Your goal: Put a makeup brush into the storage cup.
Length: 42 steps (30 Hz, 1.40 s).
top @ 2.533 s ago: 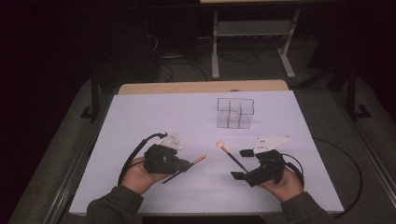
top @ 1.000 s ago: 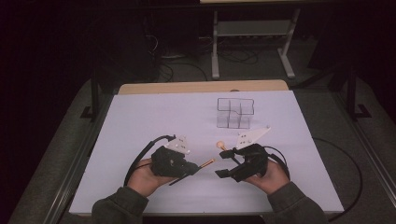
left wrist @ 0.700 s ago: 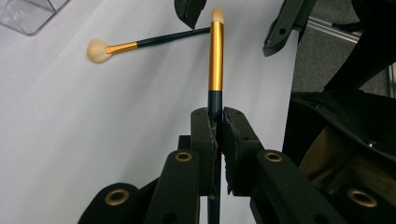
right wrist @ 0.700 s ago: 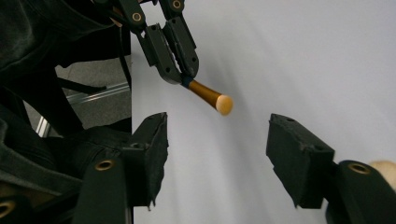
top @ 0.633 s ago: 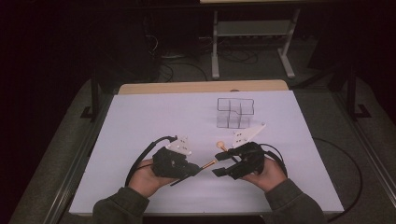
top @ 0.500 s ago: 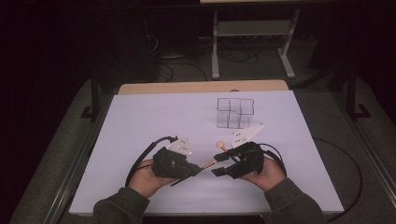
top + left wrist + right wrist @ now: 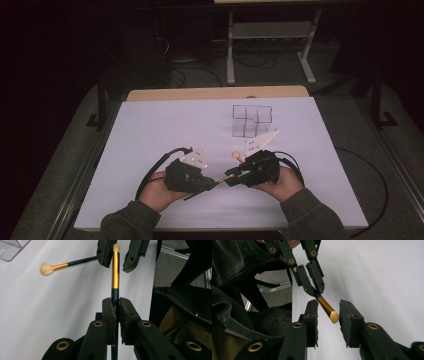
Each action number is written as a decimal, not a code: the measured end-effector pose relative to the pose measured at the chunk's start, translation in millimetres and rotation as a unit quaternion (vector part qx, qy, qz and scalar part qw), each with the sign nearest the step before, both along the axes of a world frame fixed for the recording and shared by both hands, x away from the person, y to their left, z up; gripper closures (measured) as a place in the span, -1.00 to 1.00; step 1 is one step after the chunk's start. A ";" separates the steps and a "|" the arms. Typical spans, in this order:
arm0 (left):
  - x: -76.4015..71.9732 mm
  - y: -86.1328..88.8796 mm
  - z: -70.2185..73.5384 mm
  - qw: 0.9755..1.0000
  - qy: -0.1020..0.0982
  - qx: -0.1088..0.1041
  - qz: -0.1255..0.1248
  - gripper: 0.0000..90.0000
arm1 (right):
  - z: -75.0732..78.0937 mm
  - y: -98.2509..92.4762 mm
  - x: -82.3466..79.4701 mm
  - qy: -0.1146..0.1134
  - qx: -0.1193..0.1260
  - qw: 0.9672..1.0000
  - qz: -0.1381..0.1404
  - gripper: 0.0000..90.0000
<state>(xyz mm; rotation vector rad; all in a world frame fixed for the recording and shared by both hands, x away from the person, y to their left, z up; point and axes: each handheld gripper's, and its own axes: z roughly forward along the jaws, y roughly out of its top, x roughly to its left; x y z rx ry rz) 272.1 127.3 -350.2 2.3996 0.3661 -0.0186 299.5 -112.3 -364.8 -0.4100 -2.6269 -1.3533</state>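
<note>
Left claw (image 7: 115, 305) clamping brush (image 7: 115, 272), right claw (image 7: 329, 312) agape

On the worktop (image 7: 150, 130), the left tongs (image 7: 212, 183) sit near and left of centre, the right tongs (image 7: 231, 178) just right, facing them. Between them spans a small brush (image 7: 115, 272). A second brush (image 7: 66, 265) lies just beyond; a clear organizer (image 7: 251, 120) stands farther back.

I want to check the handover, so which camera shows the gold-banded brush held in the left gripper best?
The left gripper view: the gold-banded brush runs from its shut jaws to the open right gripper. The right gripper view shows its tip end; the high view, a thin sliver.
</note>
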 end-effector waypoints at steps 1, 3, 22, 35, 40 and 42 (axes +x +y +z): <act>0.0 -0.1 0.0 1.000 -0.002 0.000 -0.001 0.85 | 0.0 0.0 0.2 0.001 0.001 1.000 0.002 0.58; -0.3 -0.2 0.1 1.000 0.000 -0.001 -0.001 0.85 | 0.0 0.2 0.5 0.006 0.002 1.000 0.006 0.64; -1.9 -9.3 -7.5 1.000 0.016 0.013 -0.024 0.74 | 4.8 -2.3 -0.6 0.014 0.008 0.999 0.036 0.86; -2.4 -14.0 -16.6 0.999 0.028 0.024 -0.026 0.53 | 18.1 -4.1 -1.3 -0.009 0.008 0.999 0.038 0.86; -1.9 -17.9 -18.7 0.999 0.029 0.030 -0.033 0.68 | 24.8 -1.8 -1.7 -0.017 0.013 0.999 0.038 0.86; -1.8 -18.2 -18.9 0.999 0.030 0.029 -0.034 0.72 | 27.4 -1.1 -1.6 -0.021 0.016 0.999 0.039 0.86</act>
